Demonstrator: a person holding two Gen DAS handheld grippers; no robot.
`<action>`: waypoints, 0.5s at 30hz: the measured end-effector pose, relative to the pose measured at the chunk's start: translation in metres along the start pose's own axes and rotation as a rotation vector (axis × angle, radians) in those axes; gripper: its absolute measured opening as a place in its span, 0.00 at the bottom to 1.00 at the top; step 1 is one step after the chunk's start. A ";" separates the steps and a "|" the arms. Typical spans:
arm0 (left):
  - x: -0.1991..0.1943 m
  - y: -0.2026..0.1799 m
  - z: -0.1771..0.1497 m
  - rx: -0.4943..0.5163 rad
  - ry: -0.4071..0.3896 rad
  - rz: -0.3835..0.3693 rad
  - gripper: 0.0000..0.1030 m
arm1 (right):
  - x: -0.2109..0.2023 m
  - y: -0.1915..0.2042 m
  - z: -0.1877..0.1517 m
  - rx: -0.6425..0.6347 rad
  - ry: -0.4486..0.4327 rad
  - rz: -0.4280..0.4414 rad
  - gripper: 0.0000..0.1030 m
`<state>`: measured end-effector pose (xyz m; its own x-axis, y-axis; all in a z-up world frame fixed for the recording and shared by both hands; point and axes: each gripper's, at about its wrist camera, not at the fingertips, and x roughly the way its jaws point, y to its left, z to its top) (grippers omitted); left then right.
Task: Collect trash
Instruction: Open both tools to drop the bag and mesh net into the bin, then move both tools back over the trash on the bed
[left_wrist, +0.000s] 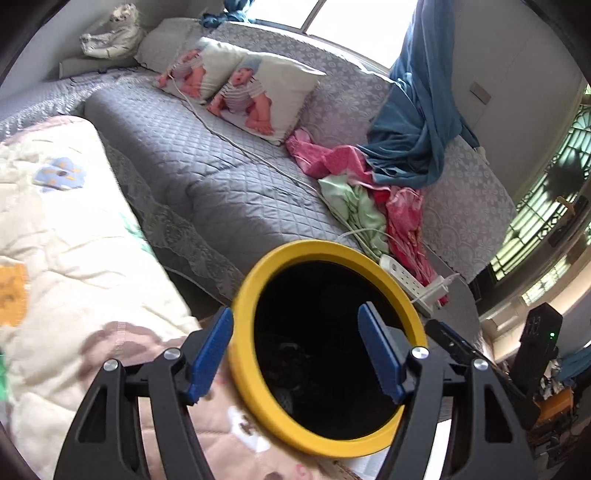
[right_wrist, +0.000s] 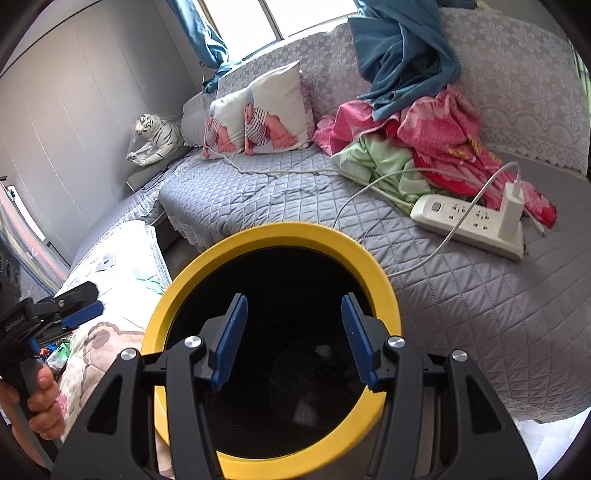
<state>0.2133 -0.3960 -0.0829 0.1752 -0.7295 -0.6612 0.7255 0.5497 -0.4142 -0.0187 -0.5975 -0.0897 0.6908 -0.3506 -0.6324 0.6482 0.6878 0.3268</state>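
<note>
A round trash bin with a yellow rim (left_wrist: 255, 273) and a dark inside stands by the grey sofa; it also shows in the right wrist view (right_wrist: 295, 230). Faint pale scraps lie at its bottom (right_wrist: 306, 410). My left gripper (left_wrist: 295, 354) is open, its blue pads astride the bin's left rim: one pad outside, one over the opening. My right gripper (right_wrist: 293, 339) is open and empty, both pads hovering over the bin's opening. The right gripper shows at the left view's right edge (left_wrist: 450, 339), the left gripper at the right view's left edge (right_wrist: 74, 310).
A grey quilted sofa (right_wrist: 258, 192) holds two baby-print cushions (right_wrist: 273, 110), pink and green cloths (right_wrist: 436, 147), a blue cloth (right_wrist: 406, 48) and a white power strip with charger and cable (right_wrist: 469, 221). A patterned quilt (left_wrist: 74, 258) lies left of the bin. A toy tiger (right_wrist: 155, 136) sits far left.
</note>
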 end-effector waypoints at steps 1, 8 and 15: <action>-0.010 0.003 0.000 -0.001 -0.016 0.016 0.65 | -0.003 0.002 0.000 -0.007 -0.008 0.000 0.49; -0.087 0.023 -0.002 0.015 -0.115 0.136 0.67 | -0.019 0.035 -0.005 -0.096 -0.053 0.049 0.50; -0.172 0.063 -0.013 0.015 -0.211 0.263 0.80 | -0.032 0.084 -0.017 -0.197 -0.068 0.139 0.57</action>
<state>0.2203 -0.2303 -0.0039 0.4906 -0.6326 -0.5993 0.6463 0.7254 -0.2367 0.0086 -0.5177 -0.0541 0.7932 -0.2813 -0.5401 0.4751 0.8407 0.2598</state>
